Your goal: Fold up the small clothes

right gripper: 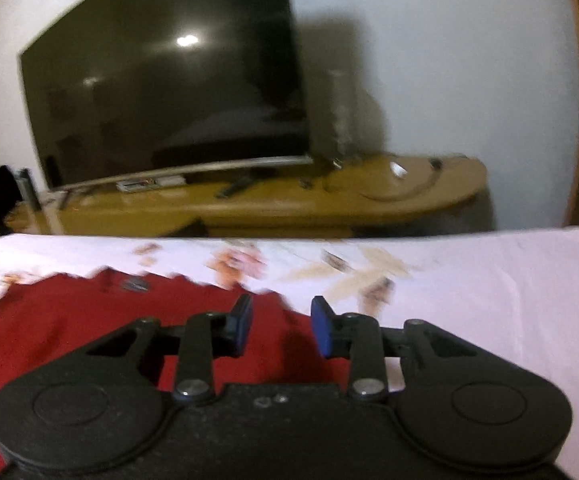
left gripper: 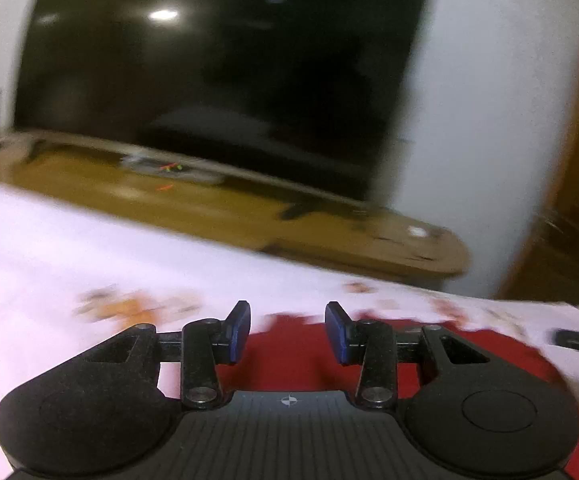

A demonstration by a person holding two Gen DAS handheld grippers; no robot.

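left wrist: left gripper (left gripper: 287, 334) spread, holding nothing, over the red garment (left gripper: 297, 356) lying on the white printed sheet (left gripper: 49, 256) | risk: soft cloth bunches if one layer is pinched (view blurred) | right wrist: right gripper (right gripper: 281, 326) spread, empty, at the garment's right edge (right gripper: 69, 332); television (right gripper: 161, 92) behind
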